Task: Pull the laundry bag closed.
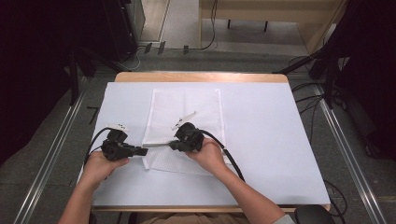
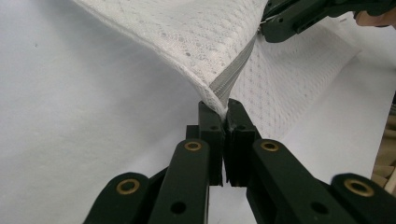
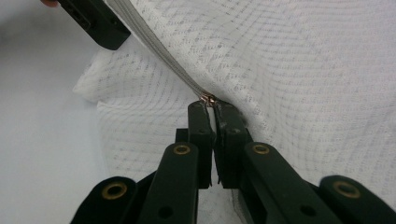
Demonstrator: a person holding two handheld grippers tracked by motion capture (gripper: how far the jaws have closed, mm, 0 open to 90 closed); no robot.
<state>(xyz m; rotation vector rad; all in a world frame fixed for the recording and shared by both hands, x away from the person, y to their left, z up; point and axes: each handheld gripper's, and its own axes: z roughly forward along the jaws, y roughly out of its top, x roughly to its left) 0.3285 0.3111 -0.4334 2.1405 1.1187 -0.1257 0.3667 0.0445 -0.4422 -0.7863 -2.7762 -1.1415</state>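
A: Where do we see the white mesh zipper bag (image 1: pixel 187 112)?

B: It lies flat on the white table cover (image 1: pixel 261 140), a little left of the middle, with its long side going away from the person. Its near edge – the one with the grey zipper (image 2: pixel 233 77) – is lifted a bit off the cover between the two grippers.

A: And the left gripper (image 1: pixel 142 150)?

B: In the left gripper view its jaws are closed on the corner of the bag, exactly where the zipper tape ends; we see the fabric pinched between the pads (image 2: pixel 211 126). The left hand (image 1: pixel 100 165) holds it near the left edge of the bag.

A: What about the right gripper (image 1: pixel 172 144)?

B: Its jaws are also closed. In the right gripper view we see a small copper-coloured zipper pull (image 3: pixel 208 99) squeezed at the tips. The zipper runs stretched from there up to the other gripper – a straight grey line over the mesh.

A: Are the grippers far from each other?

B: No, they are near, facing each other along the near edge of the bag. The right hand (image 1: pixel 210 156) rests partly over the bag.
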